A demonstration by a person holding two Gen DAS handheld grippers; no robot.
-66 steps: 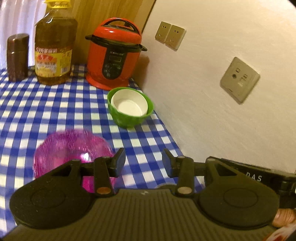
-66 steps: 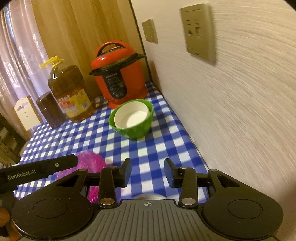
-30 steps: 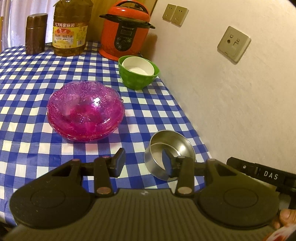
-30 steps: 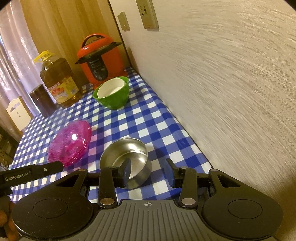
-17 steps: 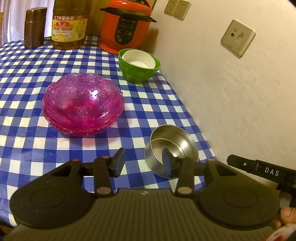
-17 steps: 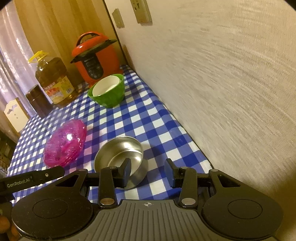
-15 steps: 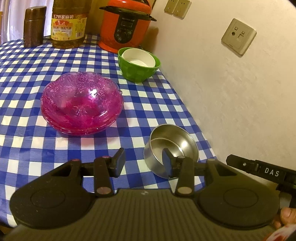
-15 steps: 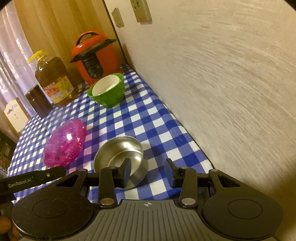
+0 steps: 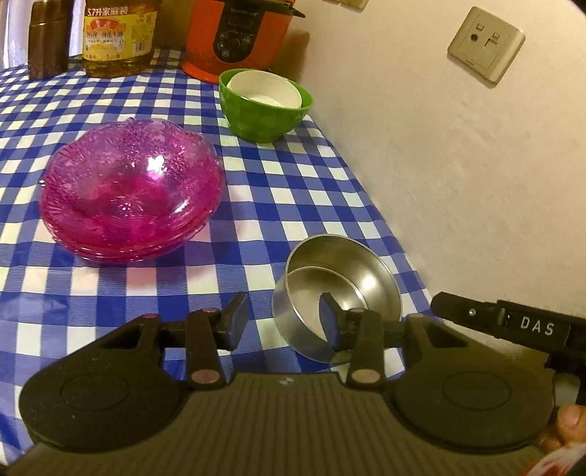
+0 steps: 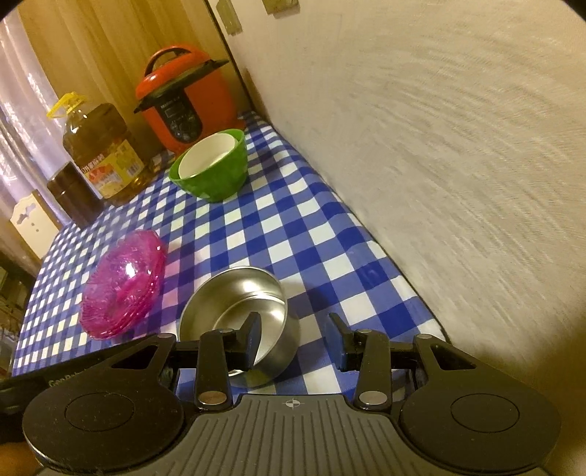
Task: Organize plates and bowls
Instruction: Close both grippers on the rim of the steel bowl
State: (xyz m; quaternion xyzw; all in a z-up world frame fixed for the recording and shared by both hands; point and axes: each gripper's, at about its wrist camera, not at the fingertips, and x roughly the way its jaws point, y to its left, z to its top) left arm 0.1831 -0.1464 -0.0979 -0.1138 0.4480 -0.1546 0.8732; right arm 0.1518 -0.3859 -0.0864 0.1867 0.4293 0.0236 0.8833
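A: Where do the bowls sit, and how near the edges?

B: The steel bowls (image 9: 340, 289), one nested in the other, stand at the near right of the desk (image 9: 256, 205), close to its right edge, which runs along the wall (image 9: 457, 164). The pink glass bowls (image 9: 130, 190) are stacked left of them, well apart. Far along the same wall edge is the green bowl (image 9: 265, 106) with a white bowl (image 9: 265, 88) inside.

A: Any free room?

B: Bare checked cloth lies between the pink stack and the wall, and between the steel and green bowls.

A: And the tongs?

B: The left tongs (image 9: 280, 324) are parted with nothing gripped; their right finger is in front of the steel bowls, and I cannot tell if it touches. The right tongs (image 10: 293, 342) are likewise released, the left finger in front of the same bowls' mouth.

A: Anything readable?

B: "DAS" on the right tongs' side, seen from the left wrist. The oil bottle (image 9: 117, 36) has a yellow label with Chinese characters too small to make out. The red cooker (image 9: 238, 33) has a maker's name I cannot read.
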